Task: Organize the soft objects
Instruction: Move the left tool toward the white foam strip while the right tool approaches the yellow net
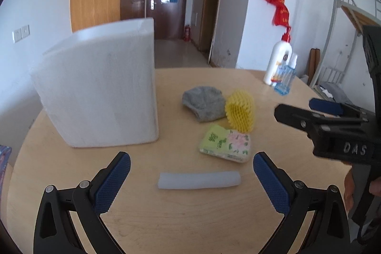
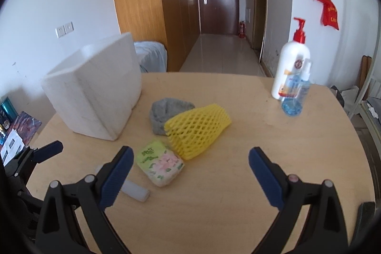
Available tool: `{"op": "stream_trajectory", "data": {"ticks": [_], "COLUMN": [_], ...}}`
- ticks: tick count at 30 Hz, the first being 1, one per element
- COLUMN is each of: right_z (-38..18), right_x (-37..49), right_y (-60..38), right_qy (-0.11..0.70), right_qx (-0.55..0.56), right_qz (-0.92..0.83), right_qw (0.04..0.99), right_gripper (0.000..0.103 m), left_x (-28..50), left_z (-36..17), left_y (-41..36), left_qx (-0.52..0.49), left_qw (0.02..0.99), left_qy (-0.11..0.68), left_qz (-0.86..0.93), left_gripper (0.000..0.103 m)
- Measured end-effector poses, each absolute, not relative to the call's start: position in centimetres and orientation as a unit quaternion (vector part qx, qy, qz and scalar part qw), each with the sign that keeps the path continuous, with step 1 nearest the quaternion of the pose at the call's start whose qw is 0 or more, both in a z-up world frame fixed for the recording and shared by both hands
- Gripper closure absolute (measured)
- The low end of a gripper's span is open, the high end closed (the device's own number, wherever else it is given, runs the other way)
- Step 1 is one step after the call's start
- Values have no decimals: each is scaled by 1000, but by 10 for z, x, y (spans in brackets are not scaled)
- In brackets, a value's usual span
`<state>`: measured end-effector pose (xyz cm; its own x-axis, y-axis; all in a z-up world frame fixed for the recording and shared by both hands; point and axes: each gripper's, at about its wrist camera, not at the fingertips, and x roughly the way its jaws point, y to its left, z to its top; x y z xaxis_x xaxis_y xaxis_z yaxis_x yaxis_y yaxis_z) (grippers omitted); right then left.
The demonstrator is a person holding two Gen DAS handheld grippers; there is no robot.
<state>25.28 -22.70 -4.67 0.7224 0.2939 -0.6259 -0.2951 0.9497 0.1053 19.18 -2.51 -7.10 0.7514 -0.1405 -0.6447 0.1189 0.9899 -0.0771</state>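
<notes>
The left hand-held gripper hovers low over the wooden surface with its blue-padded fingers spread wide, holding nothing. Just ahead of it, between the fingertips' line of sight, lies a pale translucent foam tube flat on the surface. The right hand-held gripper is also spread wide and empty, hanging above the surface nearer the middle; from the left wrist view its black body comes in from the right edge.

Beyond the tube sits a floral tissue pack, and touching its far edge is a yellow foam net sleeve lying on its side. A grey knitted cloth rests against the sleeve's far side; whether it is a hat or a rag is hard to tell. To the left of these stands a white foam box, upright and open at the top, apart from the soft items.

Near the far right of the surface stand a white pump bottle and, touching it in front, a small blue spray bottle.
</notes>
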Motion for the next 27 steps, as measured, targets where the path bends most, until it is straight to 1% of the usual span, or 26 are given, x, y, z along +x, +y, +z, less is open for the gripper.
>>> {"op": "stream_trajectory", "data": {"ticks": [6, 11, 21, 25, 27], "right_z": [-57, -66, -91, -99, -102], "right_x": [276, 297, 323, 329, 331], "right_y": [-224, -222, -220, -220, -220], "right_qy": [359, 373, 395, 399, 400], "right_qx": [-5, -6, -7, -4, -4], "right_qz": [159, 158, 150, 146, 146], "right_qw": [920, 914, 906, 905, 905], "right_gripper": [4, 4, 4, 4, 4], "left_x": [211, 224, 237, 239, 239], "left_z": [-91, -100, -118, -121, -124], "left_y": [-31, -24, -27, -25, -24], "left_qx": [-6, -21, -5, -7, -6], "left_qw": [924, 918, 906, 903, 902], "left_qy": [376, 391, 420, 426, 430], "left_qz": [-66, -56, -48, -46, -44], "left_gripper": [0, 0, 0, 3, 7]}}
